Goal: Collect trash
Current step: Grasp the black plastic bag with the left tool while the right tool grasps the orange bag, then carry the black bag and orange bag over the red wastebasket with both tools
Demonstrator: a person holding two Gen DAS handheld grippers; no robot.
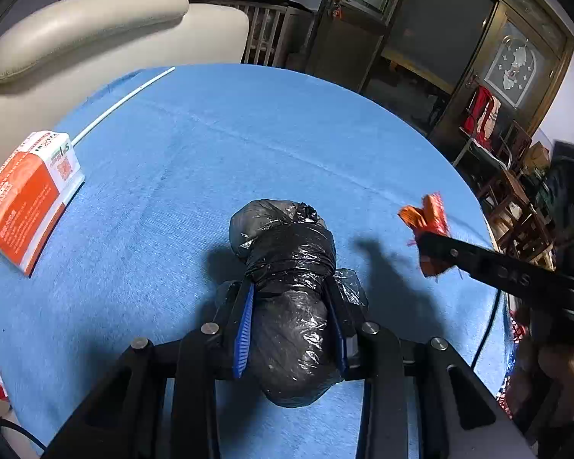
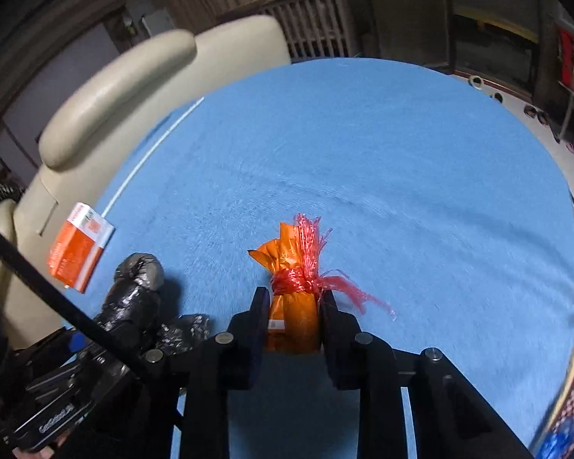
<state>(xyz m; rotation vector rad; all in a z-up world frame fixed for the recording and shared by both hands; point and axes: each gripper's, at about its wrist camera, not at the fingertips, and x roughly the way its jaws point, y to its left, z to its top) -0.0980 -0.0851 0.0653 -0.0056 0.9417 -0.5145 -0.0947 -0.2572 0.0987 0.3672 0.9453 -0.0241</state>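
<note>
Left tool (image 1: 292,298) clamped on black trash bag (image 1: 287,267), blue pads (image 1: 244,329) pressing its sides at the tied waist; bag's knotted top points away from the camera, over the blue-covered round bench (image 1: 248,134), near its front middle. Right tool (image 2: 292,298) closed on orange wrapped bundle (image 2: 292,313), black fingers (image 2: 258,306) tight against both sides just under its red string tie (image 2: 298,281); frayed red ends stick up and out to the right. No earlier picture, so only the grip itself can be told. From the left wrist view the right tool (image 1: 430,246) shows at the right edge holding the orange bundle (image 1: 426,214) above the bench, well apart from the black bag. From the right wrist view the black bag (image 2: 137,290) sits low left in the left tool. Orange-and-white carton (image 1: 26,195) lies flat near the bench's left edge, thin white rod (image 1: 122,103) running past it. Cream padded chair (image 1: 95,30) just behind the bench. Dark glazed doors (image 1: 439,38) in the background. A hand (image 1: 566,367) shows behind the right tool.
</note>
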